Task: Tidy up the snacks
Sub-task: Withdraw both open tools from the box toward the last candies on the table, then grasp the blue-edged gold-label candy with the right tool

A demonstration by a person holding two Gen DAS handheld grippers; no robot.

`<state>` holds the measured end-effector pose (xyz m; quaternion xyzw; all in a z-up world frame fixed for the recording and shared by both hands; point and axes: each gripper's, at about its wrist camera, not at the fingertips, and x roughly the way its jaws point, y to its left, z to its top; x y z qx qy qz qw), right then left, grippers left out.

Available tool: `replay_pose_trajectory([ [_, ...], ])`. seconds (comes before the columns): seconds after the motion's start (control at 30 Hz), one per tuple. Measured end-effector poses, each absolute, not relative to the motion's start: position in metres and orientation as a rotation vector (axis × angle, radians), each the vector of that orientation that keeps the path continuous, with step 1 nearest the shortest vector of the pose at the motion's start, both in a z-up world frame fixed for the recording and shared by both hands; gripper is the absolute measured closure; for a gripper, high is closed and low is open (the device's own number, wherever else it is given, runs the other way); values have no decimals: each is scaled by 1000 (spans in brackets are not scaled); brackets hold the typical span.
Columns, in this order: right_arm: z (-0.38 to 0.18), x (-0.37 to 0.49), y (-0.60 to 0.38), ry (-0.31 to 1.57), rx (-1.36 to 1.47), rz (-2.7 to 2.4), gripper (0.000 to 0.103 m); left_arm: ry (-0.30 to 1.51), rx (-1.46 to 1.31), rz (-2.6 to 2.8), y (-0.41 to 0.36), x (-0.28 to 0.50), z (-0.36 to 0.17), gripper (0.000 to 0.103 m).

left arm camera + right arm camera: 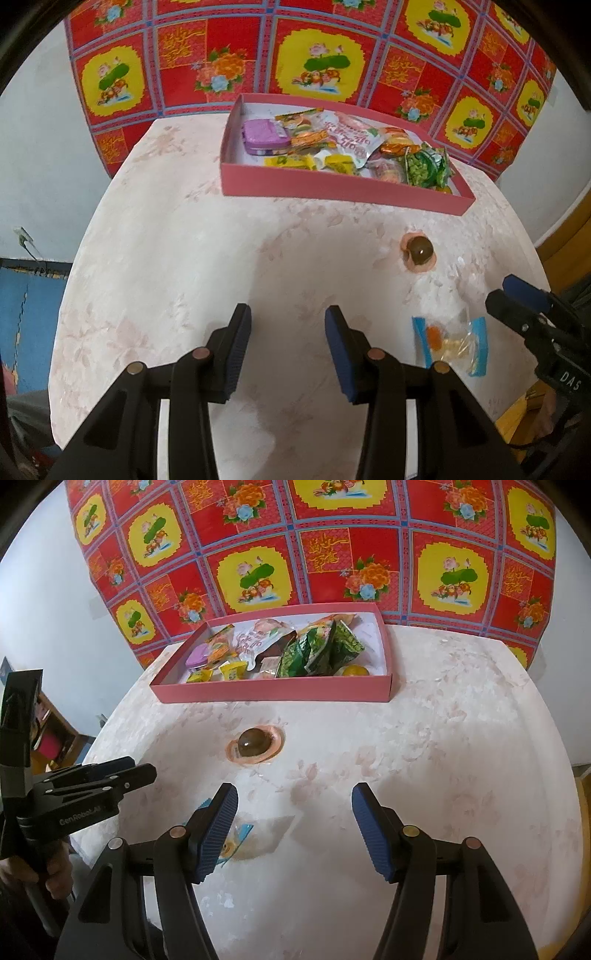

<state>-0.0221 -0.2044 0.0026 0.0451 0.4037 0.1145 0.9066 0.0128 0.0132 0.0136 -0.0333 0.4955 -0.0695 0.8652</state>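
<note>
A pink box (332, 186) (273, 693) at the table's far side holds several snack packets, among them a purple tin (264, 136) and green packets (321, 650). A brown jelly cup (421, 253) (255, 744) sits on the table in front of the box. A clear packet with blue ends (452, 343) (236, 843) lies nearer, partly hidden behind my right gripper's left finger. My left gripper (288, 345) is open and empty above bare table. My right gripper (295, 825) is open and empty, just right of the blue-ended packet.
The round table (166, 277) has a pale pink floral cover. A red and yellow patterned cloth (314, 554) hangs on the wall behind. The right gripper shows at the right edge of the left wrist view (517, 295); the left one shows at the left of the right wrist view (122, 771).
</note>
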Motion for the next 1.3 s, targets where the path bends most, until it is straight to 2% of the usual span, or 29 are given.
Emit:
replay_pose_trajectory([
  [0.37,5,-34,-182,823,32,334,37,1039,-78,-137,18,9,12,59],
  [0.7,-20,-34,-150,917,-90,404,38,1038,-73,-136,18,8,12,59],
  [0.93,-23,-34,-149,921,-79,431,51,1038,-69,-135,18,8,12,59],
  [1.0,-23,-34,-149,917,-68,448,65,1038,-66,-135,18,8,12,59],
  [1.03,-22,-35,-148,914,-66,452,67,1039,-64,-135,18,9,12,59],
  [1.3,-16,-37,-155,877,-42,455,69,1036,-53,-146,7,12,13,59],
])
